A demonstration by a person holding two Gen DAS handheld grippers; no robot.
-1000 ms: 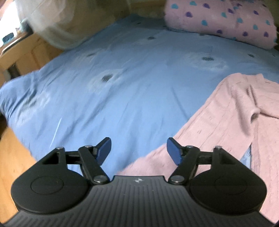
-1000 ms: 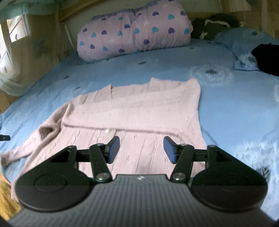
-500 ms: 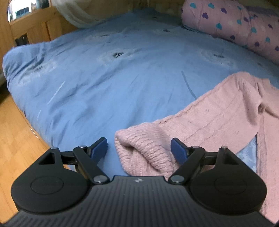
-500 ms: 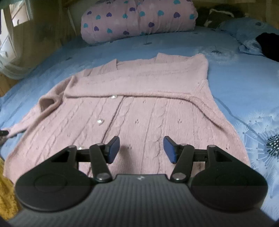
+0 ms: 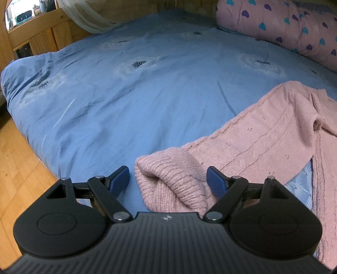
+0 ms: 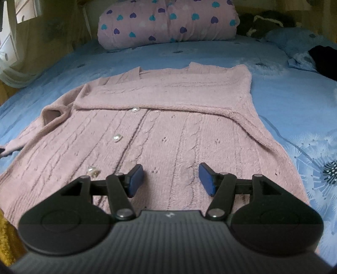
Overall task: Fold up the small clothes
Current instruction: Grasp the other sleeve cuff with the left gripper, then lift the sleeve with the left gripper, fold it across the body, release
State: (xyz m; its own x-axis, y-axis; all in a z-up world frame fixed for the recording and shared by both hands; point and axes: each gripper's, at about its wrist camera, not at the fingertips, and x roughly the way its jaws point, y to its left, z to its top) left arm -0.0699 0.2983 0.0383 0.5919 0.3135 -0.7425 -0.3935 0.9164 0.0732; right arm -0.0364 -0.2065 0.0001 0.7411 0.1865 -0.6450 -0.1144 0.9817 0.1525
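We are in a home bedroom. We see a bed [image 5: 147, 88] under a blue dandelion-print cover, a heart-print rolled quilt [image 6: 168, 21], wooden floor [image 5: 19, 168], and perhaps a mosquito net [image 5: 88, 19].

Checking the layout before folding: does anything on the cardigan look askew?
Yes. The cardigan's one sleeve is folded across the chest, while the other sleeve trails sideways, its cuff bunched near the bed's edge.
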